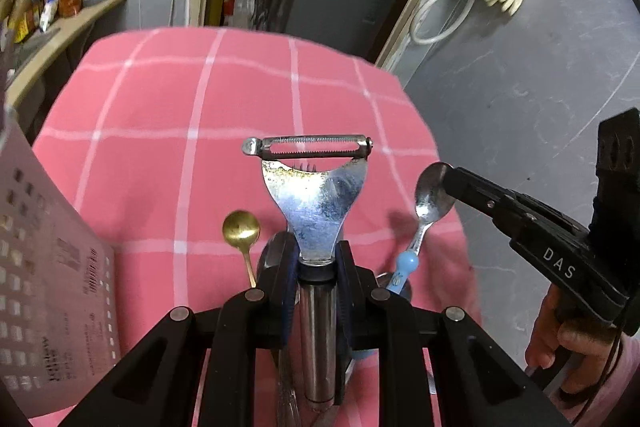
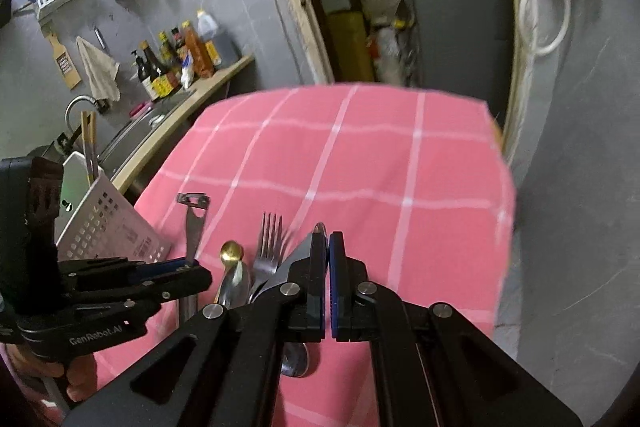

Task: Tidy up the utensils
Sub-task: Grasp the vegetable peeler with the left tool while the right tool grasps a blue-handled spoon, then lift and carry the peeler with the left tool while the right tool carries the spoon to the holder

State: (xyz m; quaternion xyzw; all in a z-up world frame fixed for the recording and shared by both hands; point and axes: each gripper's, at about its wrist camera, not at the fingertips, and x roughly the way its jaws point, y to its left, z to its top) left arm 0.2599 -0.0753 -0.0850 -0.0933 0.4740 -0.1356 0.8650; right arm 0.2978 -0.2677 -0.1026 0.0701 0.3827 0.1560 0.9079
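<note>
My left gripper [image 1: 316, 259] is shut on a steel Y-shaped peeler [image 1: 316, 187], held upright above the pink checked tablecloth [image 1: 168, 115]. It also shows in the right wrist view [image 2: 194, 219]. My right gripper [image 2: 329, 247] is shut, its pads together with nothing visible between them; in the left wrist view its tip [image 1: 460, 183] touches the bowl of a blue-handled silver spoon [image 1: 430, 199]. A gold spoon [image 1: 241, 231] lies left of the peeler. A fork [image 2: 269, 247], the gold spoon [image 2: 231, 255] and more cutlery lie under the right gripper.
A white perforated utensil holder [image 2: 116, 227] stands at the table's left edge, also in the left wrist view [image 1: 52, 267]. A counter with sauce bottles [image 2: 176, 67] and a sink runs along the left wall. A doorway lies beyond the table.
</note>
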